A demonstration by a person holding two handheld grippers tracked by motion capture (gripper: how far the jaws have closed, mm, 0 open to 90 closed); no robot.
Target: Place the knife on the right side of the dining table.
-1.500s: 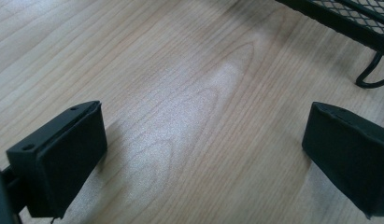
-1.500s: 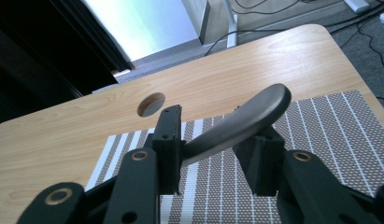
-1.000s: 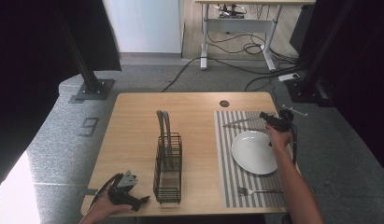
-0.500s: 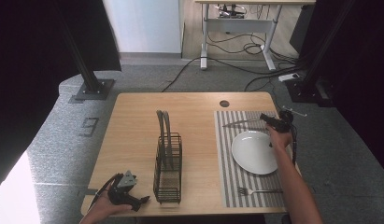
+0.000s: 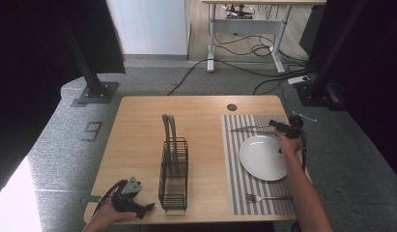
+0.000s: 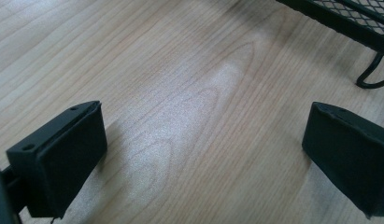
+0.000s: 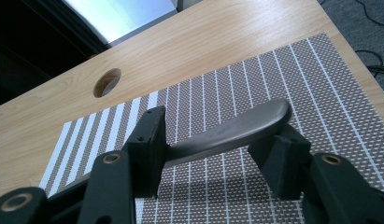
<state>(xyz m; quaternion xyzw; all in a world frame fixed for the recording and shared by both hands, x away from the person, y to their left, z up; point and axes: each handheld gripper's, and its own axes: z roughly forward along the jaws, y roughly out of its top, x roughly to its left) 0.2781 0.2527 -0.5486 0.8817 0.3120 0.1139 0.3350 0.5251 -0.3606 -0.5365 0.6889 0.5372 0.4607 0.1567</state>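
The desk (image 5: 138, 145) carries a striped placemat (image 5: 234, 169) on its right half, and what lies there reads as a place setting partly laid out. A black wire rack (image 5: 174, 174) stands near the middle of the desk, left of the mat, with two dark curved handles rising from its far end; whether anything else sits inside it cannot be told. On the mat a white plate (image 5: 262, 157) rests by the right edge, and a fork (image 5: 263, 197) lies on the mat at its near edge, apart from the plate. The knife (image 5: 249, 128) lies across the far part of the mat, beyond the plate, blade pointing left. The right hand-held gripper (image 5: 283, 127) is at the knife's handle end; in the right gripper view its jaws stand either side of the dark handle (image 7: 236, 133), close against it, apparently clamped though a firm grip cannot be confirmed. The left hand-held gripper (image 5: 131, 199) rests at the near left corner of the desk, jaws wide apart over bare wood, holding nothing. By my judgement plate and fork are placed, and the knife is the piece in hand, not yet carried to wherever it belongs.
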